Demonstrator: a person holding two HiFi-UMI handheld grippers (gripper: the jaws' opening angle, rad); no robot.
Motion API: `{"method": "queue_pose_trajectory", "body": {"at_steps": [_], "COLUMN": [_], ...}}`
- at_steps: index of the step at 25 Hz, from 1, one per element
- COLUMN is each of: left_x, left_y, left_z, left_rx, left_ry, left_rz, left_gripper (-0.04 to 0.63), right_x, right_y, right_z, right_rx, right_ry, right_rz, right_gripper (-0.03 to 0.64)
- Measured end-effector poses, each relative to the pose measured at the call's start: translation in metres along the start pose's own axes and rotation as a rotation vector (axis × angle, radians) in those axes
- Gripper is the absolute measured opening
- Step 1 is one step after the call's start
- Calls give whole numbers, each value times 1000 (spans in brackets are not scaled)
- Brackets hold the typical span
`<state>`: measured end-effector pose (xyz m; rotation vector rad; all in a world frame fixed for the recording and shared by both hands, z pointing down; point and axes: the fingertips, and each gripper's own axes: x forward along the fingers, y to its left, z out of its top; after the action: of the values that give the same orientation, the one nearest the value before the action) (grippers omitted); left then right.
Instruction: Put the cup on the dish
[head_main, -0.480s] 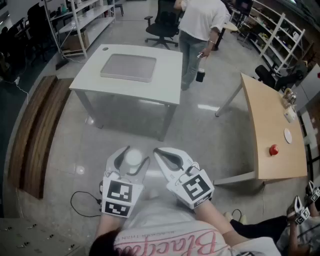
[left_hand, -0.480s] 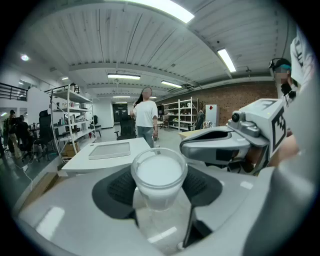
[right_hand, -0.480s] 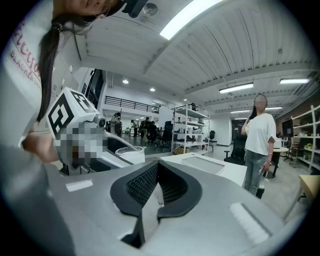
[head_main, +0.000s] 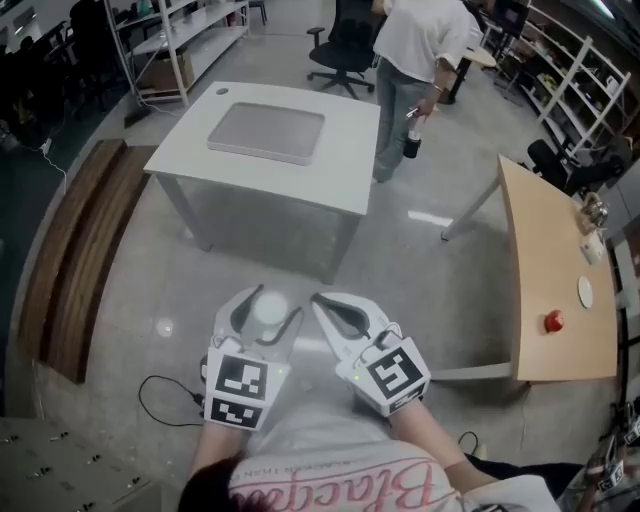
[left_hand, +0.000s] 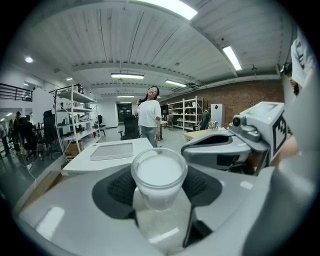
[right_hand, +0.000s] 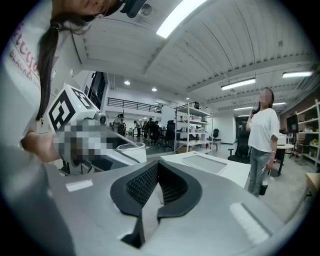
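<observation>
A clear cup (head_main: 270, 312) with a milky white inside sits upright between the jaws of my left gripper (head_main: 271, 304), which is shut on it at chest height above the floor. In the left gripper view the cup (left_hand: 159, 175) fills the gap in that gripper (left_hand: 160, 186), and both dark pads press its sides. Just to its right, my right gripper (head_main: 318, 300) is shut with nothing in it; its ribbed pads meet in the right gripper view (right_hand: 156, 172). Ahead stands a white table (head_main: 335, 175) bearing a flat grey dish-like tray (head_main: 268, 133).
A person in a white shirt (head_main: 420, 45) stands behind the white table, near an office chair (head_main: 345, 45). A wooden table (head_main: 545, 250) at right carries a red object (head_main: 553, 321) and a small white plate (head_main: 585, 291). There is a wooden bench (head_main: 70, 250) at left and a cable (head_main: 160, 400) on the floor.
Both grippers keep their pose with the cup still held. The white table and the standing person have shifted slightly right in the head view.
</observation>
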<state>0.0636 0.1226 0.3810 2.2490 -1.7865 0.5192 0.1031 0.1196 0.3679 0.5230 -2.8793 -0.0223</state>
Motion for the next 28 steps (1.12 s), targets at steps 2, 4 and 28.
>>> {"method": "queue_pose_trajectory", "body": {"at_steps": [2,4,28], "left_x": [3,6,150], "left_y": [5,9,158], "left_z": [-1,-1,44], "left_rx": [-2,-4,27], "left_ry": [5,6,4], "left_rz": [5,8,-61], "left_gripper": [262,264,264], "right_x": [4,9,170], "right_y": [-1,-4,-125], "right_z": [0,-2,14], "right_rx": [5,9,32], "right_ry": [-4,-1,24], "right_rz": [6,9,-58], "right_gripper": [-3,-3,-3]}}
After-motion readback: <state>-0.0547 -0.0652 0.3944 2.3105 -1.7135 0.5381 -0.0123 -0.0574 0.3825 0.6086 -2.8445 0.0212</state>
